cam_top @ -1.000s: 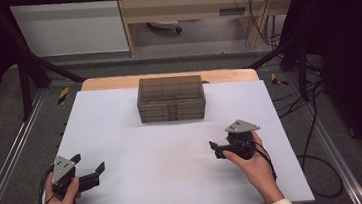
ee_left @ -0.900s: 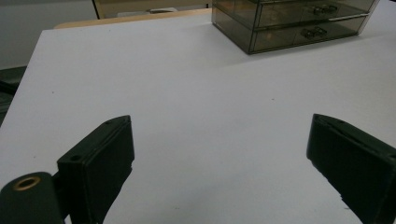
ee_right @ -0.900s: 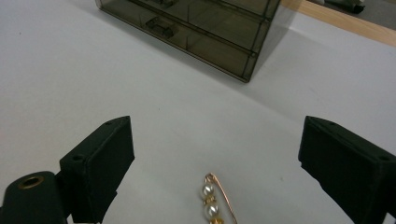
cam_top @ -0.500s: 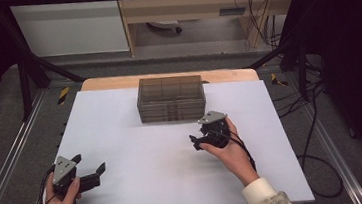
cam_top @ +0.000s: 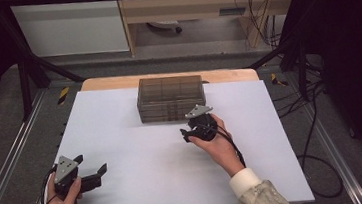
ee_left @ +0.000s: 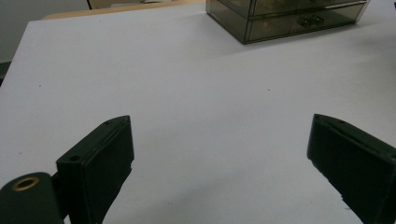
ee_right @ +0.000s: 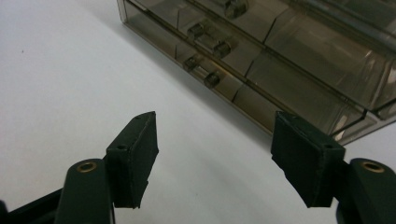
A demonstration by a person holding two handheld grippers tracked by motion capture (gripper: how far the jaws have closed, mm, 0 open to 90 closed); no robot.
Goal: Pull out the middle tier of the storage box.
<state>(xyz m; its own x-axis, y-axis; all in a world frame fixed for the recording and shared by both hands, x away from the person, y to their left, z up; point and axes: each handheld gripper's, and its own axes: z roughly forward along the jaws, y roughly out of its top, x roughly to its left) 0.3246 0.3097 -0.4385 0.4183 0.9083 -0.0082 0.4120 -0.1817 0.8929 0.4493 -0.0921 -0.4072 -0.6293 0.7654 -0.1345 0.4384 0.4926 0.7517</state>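
Observation:
A smoky see-through drawer box (cam_top: 171, 97) stands at the back middle of the white table (cam_top: 142, 186). My right gripper (cam_top: 186, 134) hovers just in front of the box's right part and points toward its front. In the right gripper view the right gripper (ee_right: 215, 154) is open with nothing between the jaws, which have just been closing. The box (ee_right: 289, 51) and a small drawer handle (ee_right: 201, 71) lie just ahead of it. My left gripper (cam_top: 95, 173) rests at the table's front left. It (ee_left: 219, 158) stands open and empty, with the box (ee_left: 285, 18) far off.
A wooden strip (cam_top: 112, 82) borders the table's far edge. Metal rails (cam_top: 9, 163) run along both sides. Cables (cam_top: 317, 134) lie on the floor at the right. White tabletop stretches between the two grippers.
My right hand has moved left and forward toward the front of the drawer box, and its jaws stand narrower. The left hand has kept still.

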